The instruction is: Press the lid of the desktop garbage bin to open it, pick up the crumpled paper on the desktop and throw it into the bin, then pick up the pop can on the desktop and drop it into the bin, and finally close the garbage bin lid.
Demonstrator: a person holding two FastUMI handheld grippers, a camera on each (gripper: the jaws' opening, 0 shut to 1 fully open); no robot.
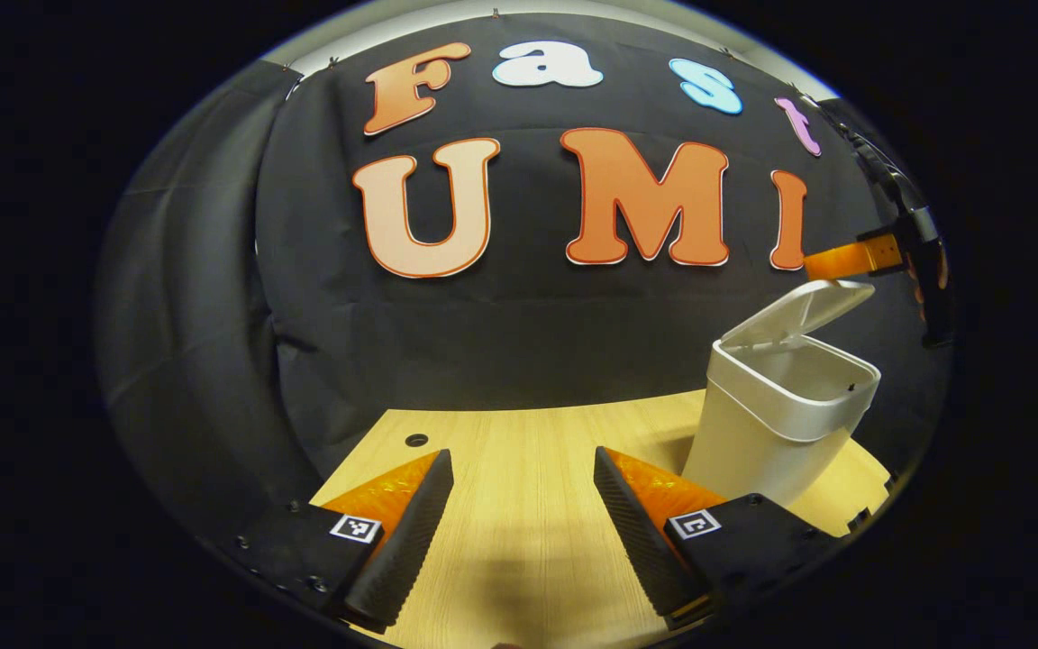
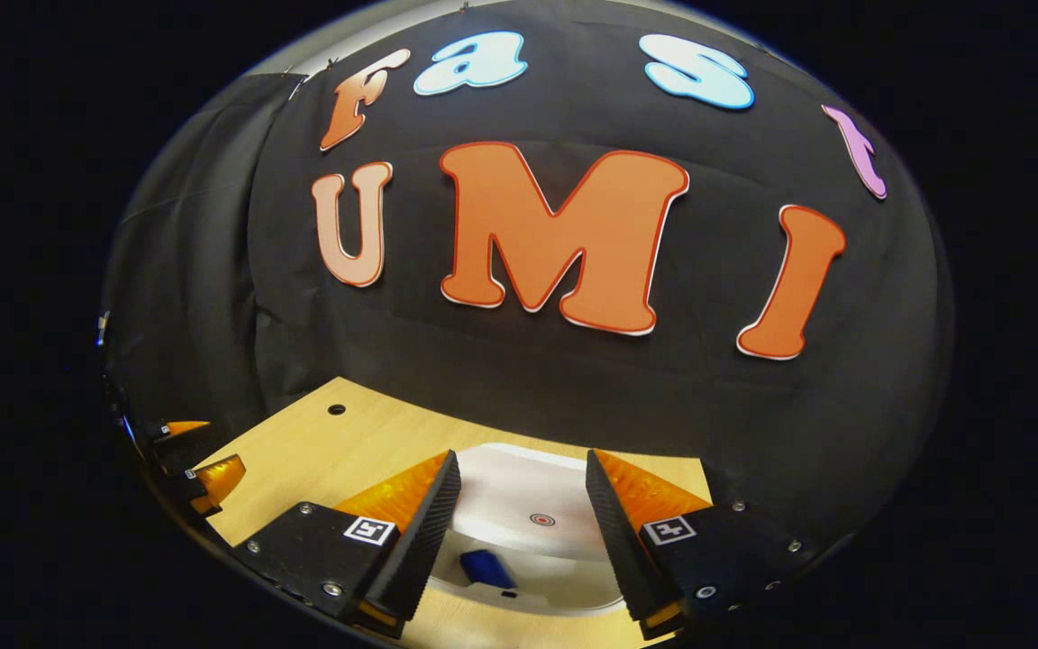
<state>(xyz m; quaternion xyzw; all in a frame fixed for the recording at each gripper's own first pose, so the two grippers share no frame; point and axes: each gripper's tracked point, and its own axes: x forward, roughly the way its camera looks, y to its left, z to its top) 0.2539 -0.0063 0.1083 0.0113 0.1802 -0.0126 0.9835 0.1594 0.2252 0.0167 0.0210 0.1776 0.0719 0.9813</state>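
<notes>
A: Nearest the lens in the left gripper view, the left gripper [image 1: 523, 478] has its 2 fingers spread wide, released, with bare wooden table [image 1: 519, 541] between them.

B: Where does the bin stand from there?

A: The white garbage bin [image 1: 776, 424] stands on the table to the right, just beyond the right finger. Its lid [image 1: 803, 311] is tilted up and open, so the rim and hollow inside show.

B: And the other tool?

A: At the far right edge of that view the right gripper [image 1: 843, 261] reaches in above the raised lid; 1 finger tip is just over the lid's upper edge. Whether it touches, I cannot tell.

B: What about its own camera?

A: In the right gripper view, the right gripper [image 2: 523, 491] is also parted, grasping nothing. It looks down on the open bin [image 2: 528, 505] right below and between the fingers. Something blue [image 2: 487, 568] lies inside the bin near the left finger; what it is I cannot tell. Far left in that view, the left gripper [image 2: 199, 460] sits low over the table [image 2: 303, 451].
</notes>
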